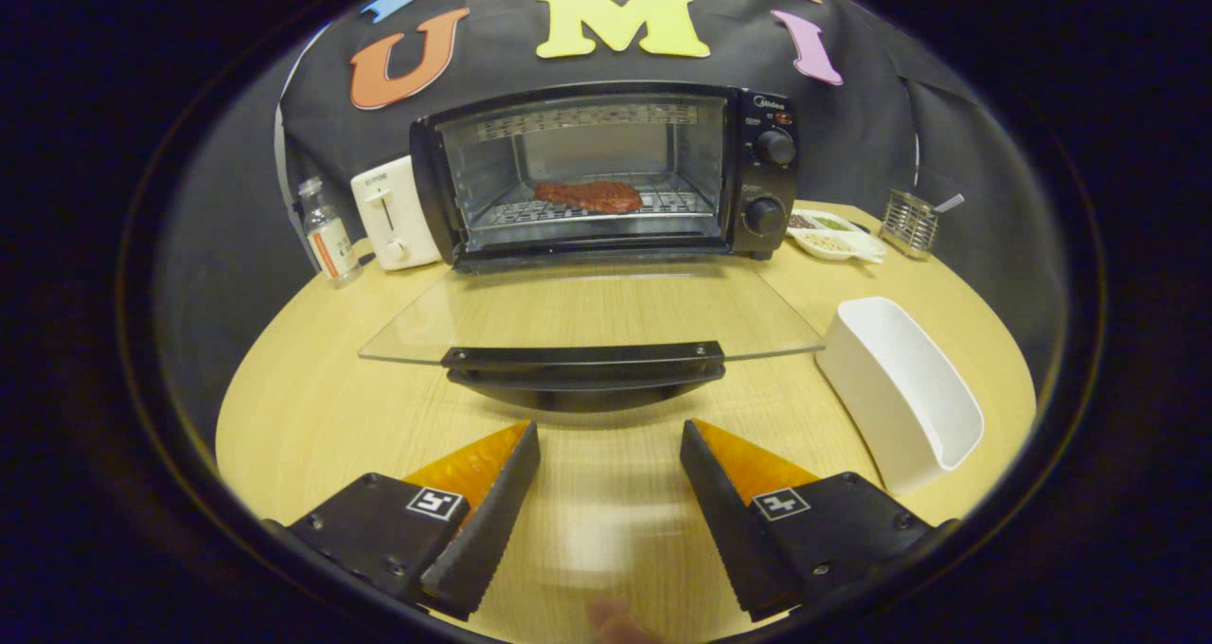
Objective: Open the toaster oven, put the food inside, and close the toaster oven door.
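A black toaster oven stands at the back of the round wooden table. Its glass door is folded down flat toward me, with the black handle at the near edge. A brown slab of meat lies on the wire rack inside the oven. My gripper is open over the table, just short of the door handle. Nothing sits between the fingers.
An empty white rectangular dish lies to the right of the door. A white toaster and a small bottle stand left of the oven. A divided snack tray and a wire holder sit at the right back.
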{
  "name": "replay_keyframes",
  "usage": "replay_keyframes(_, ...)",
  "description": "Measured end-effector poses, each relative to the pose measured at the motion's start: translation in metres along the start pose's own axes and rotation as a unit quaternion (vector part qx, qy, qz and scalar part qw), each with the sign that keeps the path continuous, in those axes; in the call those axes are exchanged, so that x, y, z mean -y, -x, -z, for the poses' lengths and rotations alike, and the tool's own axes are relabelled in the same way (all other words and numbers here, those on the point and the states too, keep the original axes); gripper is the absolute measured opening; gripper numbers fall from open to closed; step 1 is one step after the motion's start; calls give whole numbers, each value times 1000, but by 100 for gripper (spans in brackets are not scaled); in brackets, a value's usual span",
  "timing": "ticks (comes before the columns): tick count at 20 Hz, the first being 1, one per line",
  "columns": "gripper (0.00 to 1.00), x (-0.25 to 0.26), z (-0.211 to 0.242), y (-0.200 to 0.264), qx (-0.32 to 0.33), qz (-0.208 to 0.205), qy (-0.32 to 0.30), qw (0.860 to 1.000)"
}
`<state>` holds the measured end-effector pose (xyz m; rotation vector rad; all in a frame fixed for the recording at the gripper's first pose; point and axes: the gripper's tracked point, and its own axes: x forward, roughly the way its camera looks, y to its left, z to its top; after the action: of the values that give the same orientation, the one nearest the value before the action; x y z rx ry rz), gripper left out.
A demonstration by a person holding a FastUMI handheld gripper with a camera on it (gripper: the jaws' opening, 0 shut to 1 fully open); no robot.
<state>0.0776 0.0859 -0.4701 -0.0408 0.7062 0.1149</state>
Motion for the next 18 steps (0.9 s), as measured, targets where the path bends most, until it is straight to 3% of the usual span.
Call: replay_keyframes(18, 96, 13, -28, -4, 26, 14, 10, 1000)
